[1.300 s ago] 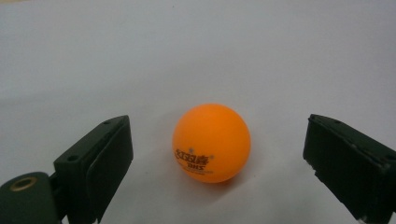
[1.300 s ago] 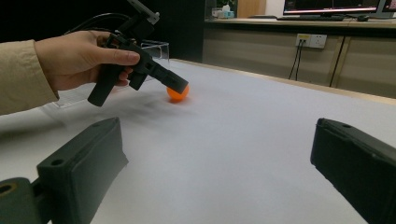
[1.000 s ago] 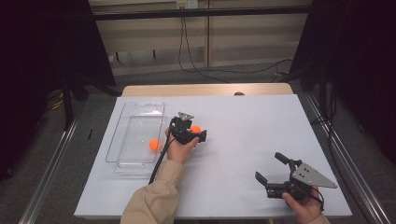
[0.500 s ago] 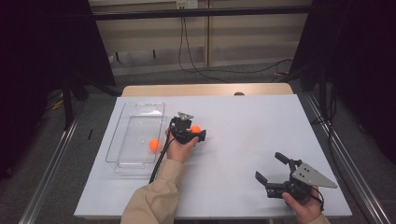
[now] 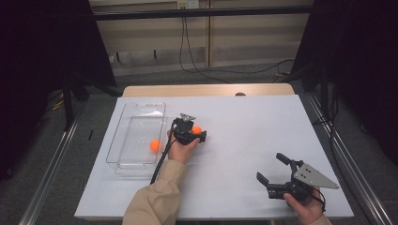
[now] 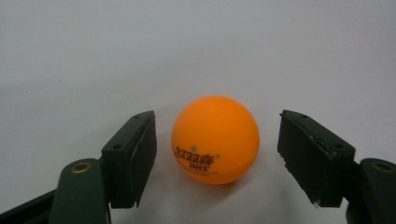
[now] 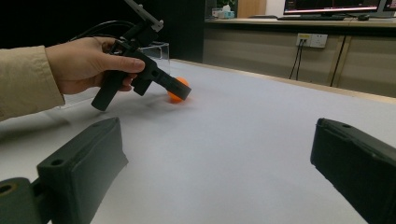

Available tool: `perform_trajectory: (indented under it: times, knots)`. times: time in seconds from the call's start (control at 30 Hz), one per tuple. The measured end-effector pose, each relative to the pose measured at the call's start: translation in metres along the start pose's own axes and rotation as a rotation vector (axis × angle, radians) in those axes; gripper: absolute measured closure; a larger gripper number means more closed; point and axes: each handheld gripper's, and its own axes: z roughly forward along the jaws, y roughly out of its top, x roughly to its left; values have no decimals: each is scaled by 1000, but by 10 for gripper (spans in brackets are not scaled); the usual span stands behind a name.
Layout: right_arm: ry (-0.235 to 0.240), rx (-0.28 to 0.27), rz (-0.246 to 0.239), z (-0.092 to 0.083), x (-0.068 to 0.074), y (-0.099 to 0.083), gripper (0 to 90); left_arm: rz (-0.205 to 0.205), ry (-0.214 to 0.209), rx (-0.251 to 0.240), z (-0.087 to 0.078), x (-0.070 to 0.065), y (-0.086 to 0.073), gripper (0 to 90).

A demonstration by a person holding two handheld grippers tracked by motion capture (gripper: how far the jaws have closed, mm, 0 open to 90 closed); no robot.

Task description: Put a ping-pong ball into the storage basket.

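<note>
1. The white tabletop (image 5: 244, 140) spans the middle of the high view.
2. A clear plastic tray (image 5: 136, 133) lies left of centre, holding one orange ball (image 5: 155, 146) near its right wall.
3. The right tongs (image 5: 274, 172), at lower right, rest on the tabletop with jaws spread wide around nothing.
4. The left tongs (image 6: 217, 154), near centre just right of the tray, are spread with a jaw on each side of a second orange ball (image 6: 215, 140), small gaps showing, not touching it.
</note>
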Motion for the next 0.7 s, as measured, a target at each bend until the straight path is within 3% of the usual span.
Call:
perform_trajectory:
  times: [0.7]
  knots:
    - [-1,-2,6,0,0,0,23,-6,3,15,1,1,-1,507]
